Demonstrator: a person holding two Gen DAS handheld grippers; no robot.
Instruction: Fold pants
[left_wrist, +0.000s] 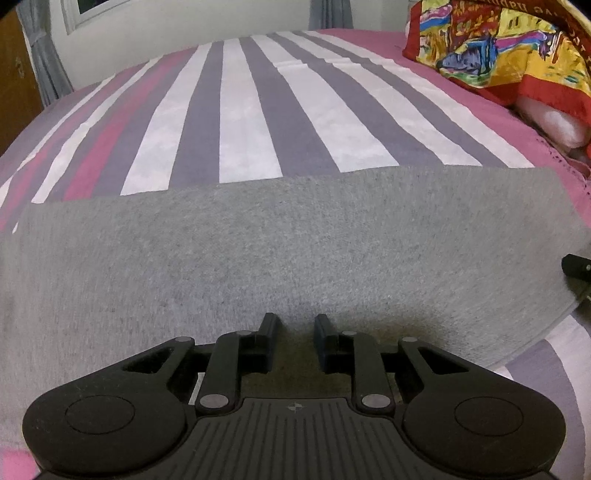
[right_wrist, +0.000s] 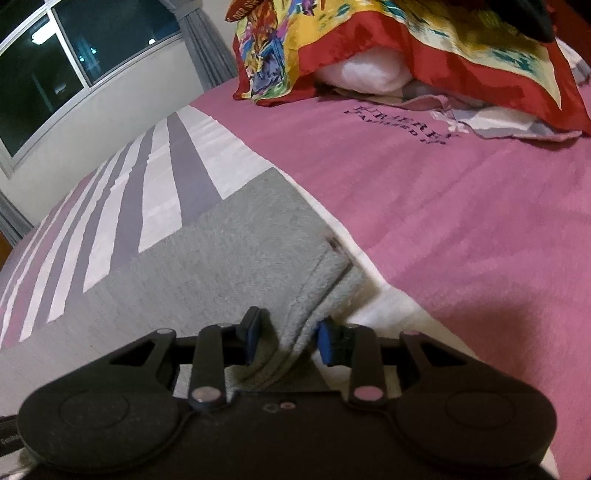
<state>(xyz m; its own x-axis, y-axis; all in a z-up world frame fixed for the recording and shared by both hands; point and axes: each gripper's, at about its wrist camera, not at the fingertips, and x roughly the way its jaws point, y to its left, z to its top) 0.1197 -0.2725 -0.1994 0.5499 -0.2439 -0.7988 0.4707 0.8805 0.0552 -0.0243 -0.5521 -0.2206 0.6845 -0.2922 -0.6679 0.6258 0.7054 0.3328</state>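
Bed (left_wrist: 236, 122): striped pink, grey, white cover.
Pants (left_wrist: 280, 254): grey, flat across frame centre.
Left tool (left_wrist: 295, 328): narrowly parted, grasping nothing.
Right tool (right_wrist: 285, 341): slightly apart, pants edge between, grip unclear.

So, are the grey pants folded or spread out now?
Folded at least once: the grey pants show doubled layers at the edge near the right gripper.

pants (left_wrist: 295, 251): heather grey, plain, no pattern. bedsheet (left_wrist: 236, 122): lengthwise stripes in white, muted purple and pink, with a solid pink field on one side bearing dark navy lettering (right_wrist: 402, 123). scarf (right_wrist: 461, 48) over the pillow: red border, yellow ground, multicolour print in blue, purple and green. pillow (right_wrist: 365, 74): white. curtain (right_wrist: 207, 48): grey. left gripper (left_wrist: 295, 328): black. right gripper (right_wrist: 286, 332): black with blue pads (right_wrist: 327, 341).
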